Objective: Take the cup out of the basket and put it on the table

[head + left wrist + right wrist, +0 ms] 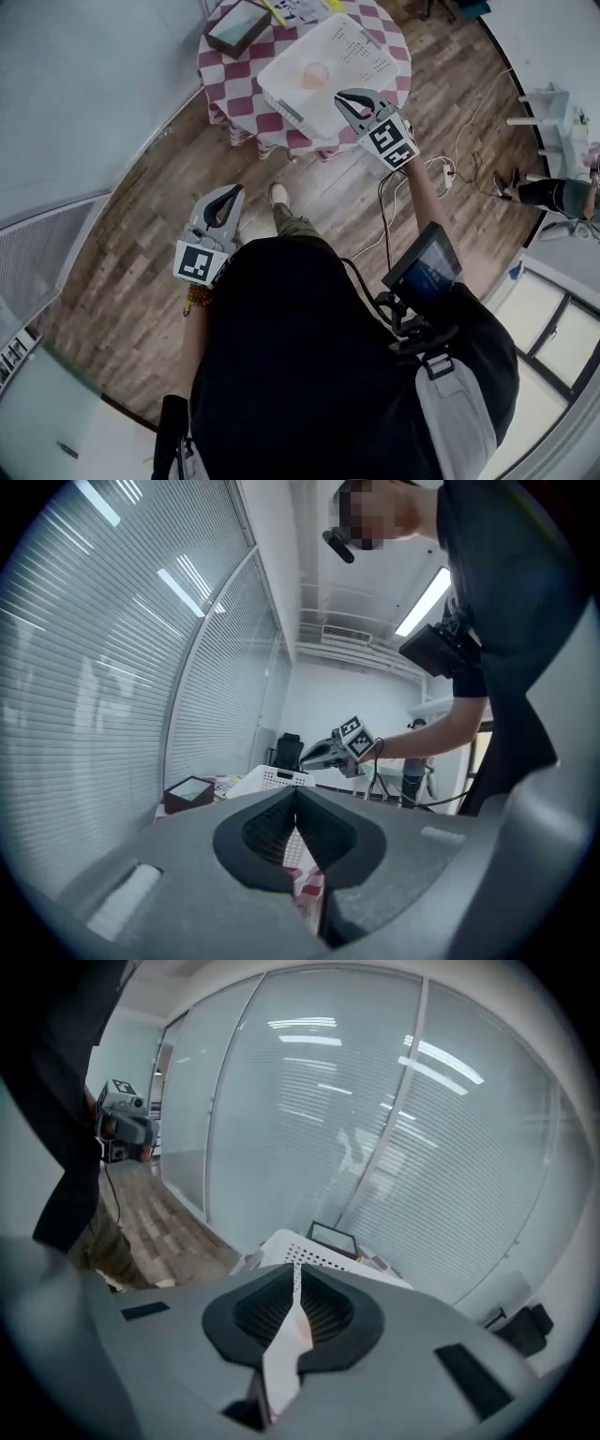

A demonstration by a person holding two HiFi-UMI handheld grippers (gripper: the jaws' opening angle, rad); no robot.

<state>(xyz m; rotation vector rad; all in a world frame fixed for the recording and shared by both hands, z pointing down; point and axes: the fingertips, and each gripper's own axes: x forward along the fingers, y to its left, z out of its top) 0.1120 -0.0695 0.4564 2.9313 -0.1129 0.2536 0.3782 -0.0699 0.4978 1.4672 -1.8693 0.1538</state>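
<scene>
A white perforated basket (352,47) stands on the round table (239,80) with the red-and-white checked cloth. A pale pink cup (314,75) lies inside it. My right gripper (345,97) hovers at the basket's near right edge, jaws shut and empty. In the right gripper view the basket (302,1252) lies just beyond the shut right gripper (296,1290). My left gripper (231,191) hangs lower, over the wooden floor short of the table, also shut with nothing in it. The left gripper view shows the basket (274,779) and the right gripper (314,753) past its own closed tips (296,810).
A dark-rimmed box (237,26) and papers (298,9) sit at the table's far side. Cables (441,171) trail over the floor to the right. A white rack (555,120) and a seated person (555,194) are at the far right. Glass walls with blinds (66,122) bound the left.
</scene>
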